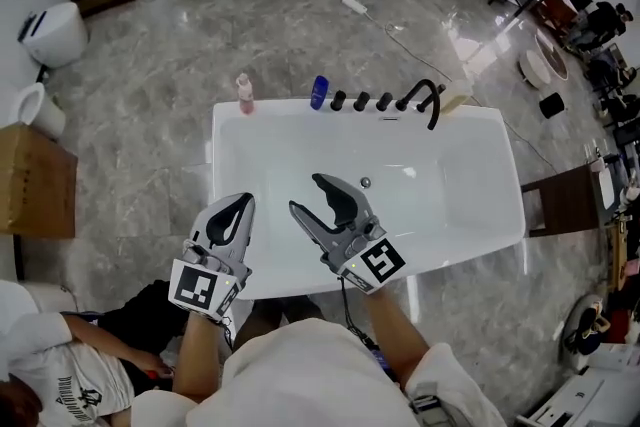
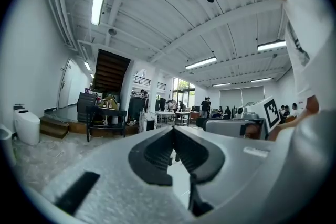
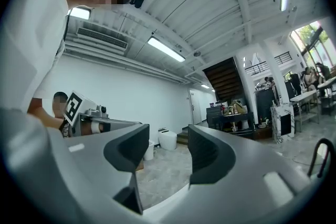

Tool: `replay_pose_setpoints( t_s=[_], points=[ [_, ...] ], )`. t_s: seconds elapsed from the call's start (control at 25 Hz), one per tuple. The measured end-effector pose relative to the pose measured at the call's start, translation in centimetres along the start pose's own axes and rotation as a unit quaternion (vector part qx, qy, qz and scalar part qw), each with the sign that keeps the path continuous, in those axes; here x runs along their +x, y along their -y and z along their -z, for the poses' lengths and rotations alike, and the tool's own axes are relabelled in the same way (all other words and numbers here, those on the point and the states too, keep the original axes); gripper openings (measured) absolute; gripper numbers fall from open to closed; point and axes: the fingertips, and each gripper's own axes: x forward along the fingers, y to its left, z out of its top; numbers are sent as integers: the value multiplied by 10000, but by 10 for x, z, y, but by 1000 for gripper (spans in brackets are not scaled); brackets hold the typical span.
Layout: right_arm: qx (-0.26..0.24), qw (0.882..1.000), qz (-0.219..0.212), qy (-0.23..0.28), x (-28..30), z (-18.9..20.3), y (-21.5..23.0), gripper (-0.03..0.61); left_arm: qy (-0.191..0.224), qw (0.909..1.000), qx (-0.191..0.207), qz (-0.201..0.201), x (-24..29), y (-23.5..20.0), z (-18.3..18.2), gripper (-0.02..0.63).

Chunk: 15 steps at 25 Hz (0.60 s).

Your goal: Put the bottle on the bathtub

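Pink bottle [image 1: 244, 93] is in neither gripper. The left gripper [image 1: 244, 200] has its jaws pressed together on nothing. The right gripper [image 1: 306, 193] has its jaws spread with only air between them. Both hang above the near side of the bathtub [image 1: 460, 205], well apart from its far rim. The pink bottle appears to stand upright at the left end of that rim. A blue bottle [image 1: 319, 92] stands further along it, just beside the row of black knobs [image 1: 361, 101] and the faucet [image 1: 430, 100]. I cannot tell which bottle the task means. Either is probably light, stiff plastic, smooth and easy to topple. A grip across the body at mid-height, below the cap, looks safest.
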Motion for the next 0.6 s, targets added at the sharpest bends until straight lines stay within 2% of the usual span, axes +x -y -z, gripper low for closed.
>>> replay_pose_setpoints(
  t_s=[0.16,0.32,0.44,0.56,0.6],
  points=[
    [-59,10000,72,-31,-21,-15,-17,225,20,9999,125,8,-18,11,-12,6],
    [-109,9997,172,166,-40,-33,-28,222,16,9997,222,-42,-37,20,-17,6],
    [-183,9988,322,328,-55,-48,-35,169,11,9996,263,-83,-51,29,-19,6],
    [-266,9979,383,439,-59,-55,-38,14,4,9995,291,-88,-55,33,-20,6],
    [-268,9981,350,427,-59,-55,-40,12,-1,9996,287,-77,-56,34,-19,6]
  ],
)
